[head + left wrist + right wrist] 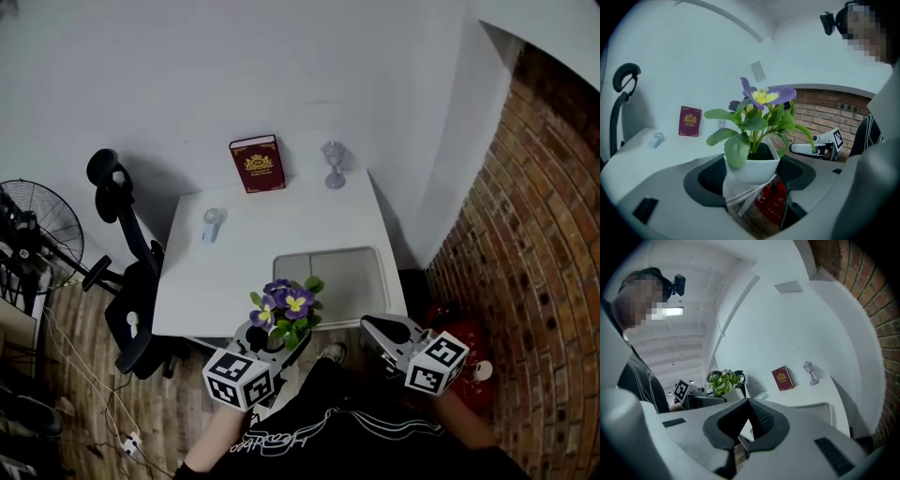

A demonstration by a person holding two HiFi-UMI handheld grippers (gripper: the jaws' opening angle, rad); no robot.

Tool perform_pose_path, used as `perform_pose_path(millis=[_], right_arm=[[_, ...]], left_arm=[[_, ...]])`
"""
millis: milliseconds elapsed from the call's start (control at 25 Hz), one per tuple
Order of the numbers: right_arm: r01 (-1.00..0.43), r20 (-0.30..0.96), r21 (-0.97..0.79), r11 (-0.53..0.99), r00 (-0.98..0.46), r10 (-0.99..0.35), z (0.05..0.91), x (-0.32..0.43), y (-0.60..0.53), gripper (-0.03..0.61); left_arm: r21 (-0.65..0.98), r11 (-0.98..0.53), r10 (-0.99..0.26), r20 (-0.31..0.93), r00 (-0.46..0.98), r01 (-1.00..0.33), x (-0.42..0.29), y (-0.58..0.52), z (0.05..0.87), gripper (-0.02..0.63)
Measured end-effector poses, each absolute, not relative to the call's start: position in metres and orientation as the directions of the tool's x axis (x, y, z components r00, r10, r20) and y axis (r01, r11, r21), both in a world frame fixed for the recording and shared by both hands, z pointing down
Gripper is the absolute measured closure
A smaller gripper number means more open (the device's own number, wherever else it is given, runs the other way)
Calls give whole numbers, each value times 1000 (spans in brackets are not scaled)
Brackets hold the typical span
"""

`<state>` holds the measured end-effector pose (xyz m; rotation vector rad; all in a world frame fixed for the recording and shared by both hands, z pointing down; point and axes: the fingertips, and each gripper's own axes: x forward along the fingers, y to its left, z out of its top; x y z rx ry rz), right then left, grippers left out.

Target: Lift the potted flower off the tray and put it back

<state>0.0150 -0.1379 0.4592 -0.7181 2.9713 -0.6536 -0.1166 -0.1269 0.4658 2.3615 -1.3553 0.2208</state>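
Observation:
The potted flower (286, 307), purple blooms and green leaves in a white pot (752, 168), hangs in the air just off the table's near edge. My left gripper (265, 339) is shut on the pot, its black pads (710, 176) pressed against the pot's sides. The empty grey tray (328, 277) lies on the white table (253, 244) at its near right, beyond the flower. My right gripper (380, 328) hovers to the right of the flower, off the table's edge, its jaws together and holding nothing. In the right gripper view, the flower (724, 380) shows at the left and the tray (820, 411) ahead.
A red book (257, 164) and a small lamp figure (334, 164) stand at the table's far edge. A small pale object (212, 223) lies at its left. An office chair (127, 272) and a fan (33, 234) stand left of the table. A brick wall (534, 216) runs along the right.

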Motion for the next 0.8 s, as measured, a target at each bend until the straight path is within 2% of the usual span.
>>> perform_pose_path(millis=[800], right_arm=[[-396, 67, -399, 827, -912, -405, 448, 6, -137, 575]], left_arm=[[266, -453, -790, 323, 521, -851, -114, -123, 455, 264]])
